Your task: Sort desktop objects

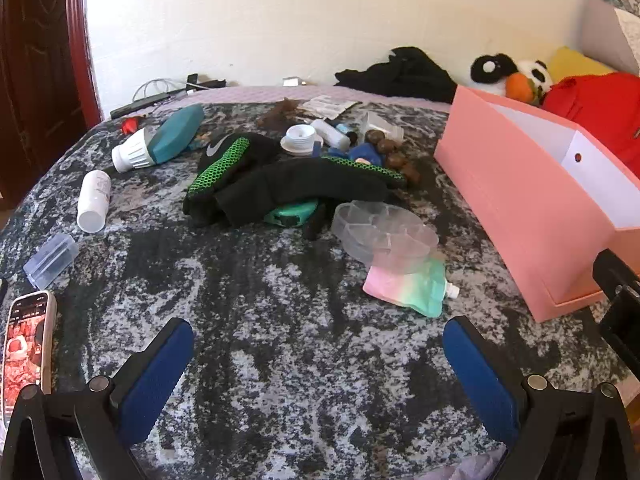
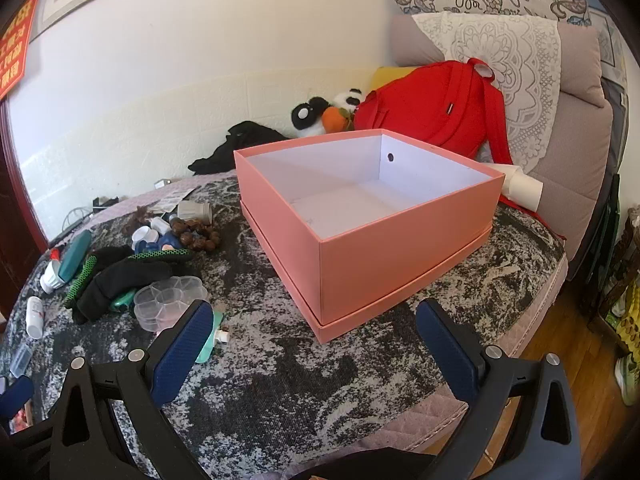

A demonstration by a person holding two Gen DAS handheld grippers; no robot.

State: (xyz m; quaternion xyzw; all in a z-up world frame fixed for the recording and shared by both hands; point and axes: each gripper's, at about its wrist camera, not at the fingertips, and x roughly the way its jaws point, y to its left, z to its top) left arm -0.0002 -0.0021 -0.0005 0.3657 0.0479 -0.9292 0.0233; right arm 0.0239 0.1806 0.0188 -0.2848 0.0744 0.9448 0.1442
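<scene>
A heap of small objects lies on a mottled black and grey cloth [image 1: 280, 320]: black and green gloves [image 1: 256, 176], a clear compartment case [image 1: 384, 232], a pastel pouch [image 1: 412, 288], a white bottle [image 1: 94, 200], a teal case [image 1: 176, 132] and brown beads [image 1: 392, 152]. An empty pink box [image 2: 400, 248] with a white inside stands to their right. My left gripper [image 1: 318, 344] is open over bare cloth in front of the heap. In front of the box's near corner, my right gripper [image 2: 312, 332] is open and holds nothing.
A phone [image 1: 28, 344] and a clear small box [image 1: 50, 260] lie at the left edge. A red backpack [image 2: 436, 108], a plush toy [image 2: 320, 114], black cloth [image 2: 236, 144] and pillows [image 2: 512, 64] sit behind. The wooden floor [image 2: 568, 352] drops off at right.
</scene>
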